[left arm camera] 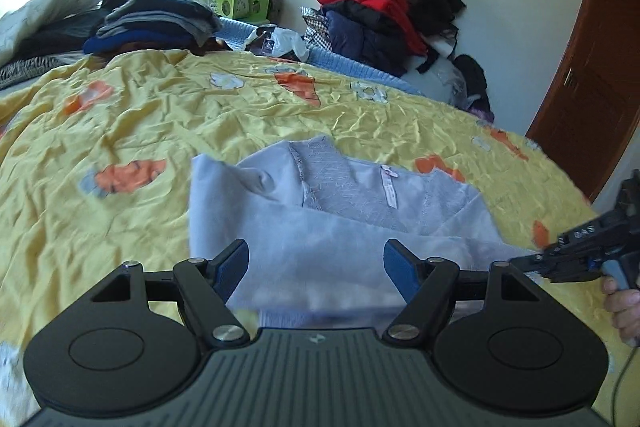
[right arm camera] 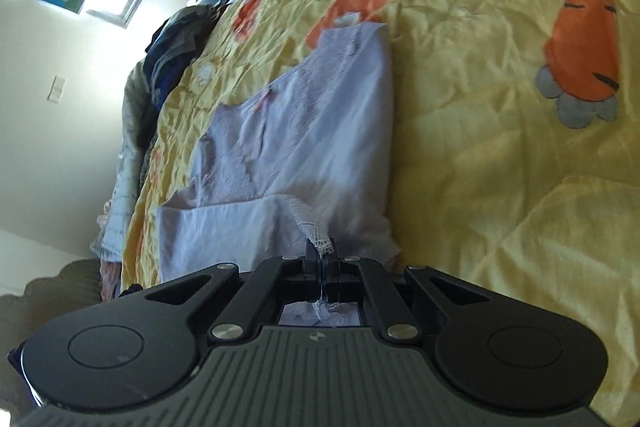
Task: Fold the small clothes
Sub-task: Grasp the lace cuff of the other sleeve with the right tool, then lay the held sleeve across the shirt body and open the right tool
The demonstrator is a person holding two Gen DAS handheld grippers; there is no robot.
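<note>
Lilac garment (left arm camera: 328,227) lies part-folded on the bed (left arm camera: 120,131), just ahead of both tools. Right hand-held gripper (right arm camera: 322,259) pinched tight on its lace edge; left hand-held gripper (left arm camera: 316,263) wide, empty. Risk: thin lace slips free, fold collapses.

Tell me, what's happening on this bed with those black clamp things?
A person is folding a small pale lilac garment on a yellow carrot-print bedspread, with a handheld gripper in each hand. The right gripper is shut on the garment's lacy edge. The left gripper hangs open over the cloth, gripping nothing. The garment is partly folded over itself.
</note>
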